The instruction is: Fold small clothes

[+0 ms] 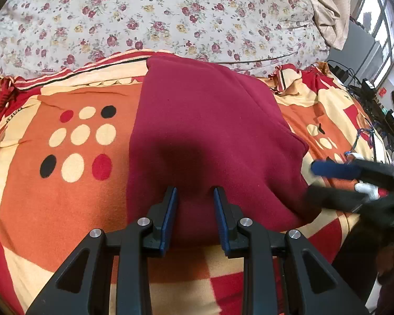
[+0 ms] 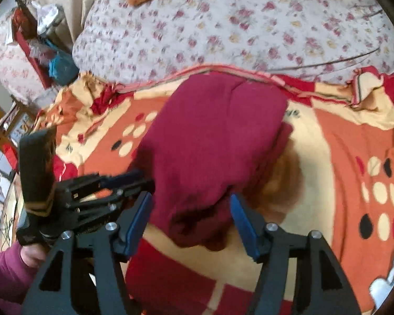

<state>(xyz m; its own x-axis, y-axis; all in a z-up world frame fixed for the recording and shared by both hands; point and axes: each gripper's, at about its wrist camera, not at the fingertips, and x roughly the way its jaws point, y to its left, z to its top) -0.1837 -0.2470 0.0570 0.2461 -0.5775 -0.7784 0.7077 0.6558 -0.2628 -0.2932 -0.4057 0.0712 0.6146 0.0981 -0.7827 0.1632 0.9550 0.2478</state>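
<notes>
A dark red garment (image 1: 205,136) lies folded into a narrow stack on the orange patterned blanket (image 1: 73,197). My left gripper (image 1: 195,193) is open over its near edge, the fingers apart above the cloth, holding nothing. My right gripper (image 2: 191,202) is open, its blue pads either side of the garment's (image 2: 210,141) near corner, nothing clamped. The right gripper shows blurred at the garment's right edge in the left wrist view (image 1: 328,181). The left gripper shows at the garment's left side in the right wrist view (image 2: 134,181).
A floral bedsheet (image 1: 144,18) covers the bed beyond the blanket. A beige cloth (image 1: 325,8) lies at the far right. Cables and devices (image 1: 367,94) sit beside the bed on the right. Cluttered furniture (image 2: 39,42) stands to the left.
</notes>
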